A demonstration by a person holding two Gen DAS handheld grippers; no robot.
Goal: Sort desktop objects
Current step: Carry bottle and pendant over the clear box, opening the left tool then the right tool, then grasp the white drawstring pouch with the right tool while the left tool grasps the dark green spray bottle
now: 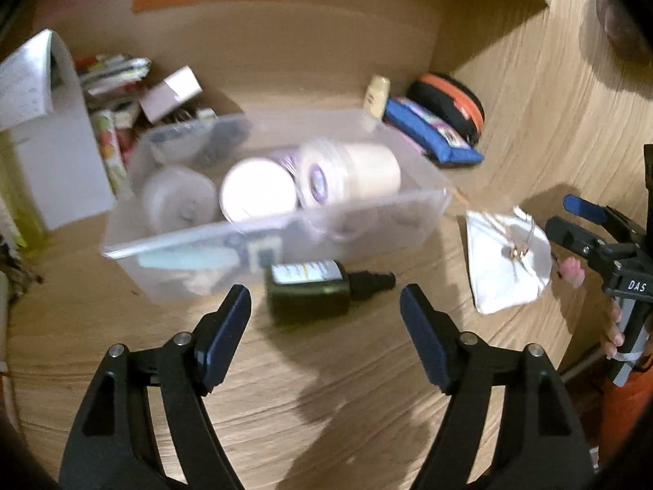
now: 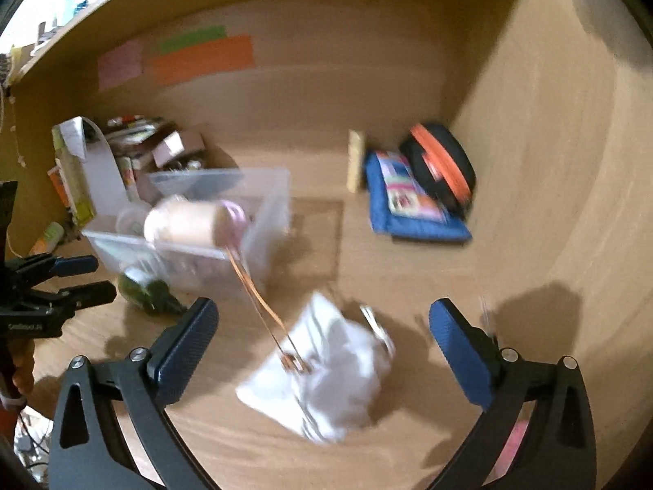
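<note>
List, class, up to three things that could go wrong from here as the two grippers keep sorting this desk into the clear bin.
1. The dark green bottle lies on its side against the clear bin; the open left gripper could roll it away.
2. A thin orange strand seems to run from the bin to the white pouch; lifting the pouch with the open right gripper might drag things out.

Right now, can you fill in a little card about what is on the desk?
desk: wooden desk, cluttered
bin: clear plastic bin with cups and rolls inside
bottle: dark green bottle lying on its side in front of the bin
white thing: white pouch lying flat, with metal clips
far corner: blue pouch and black-and-orange case
left gripper: fingers open, holding nothing
right gripper: fingers open, holding nothing
</note>
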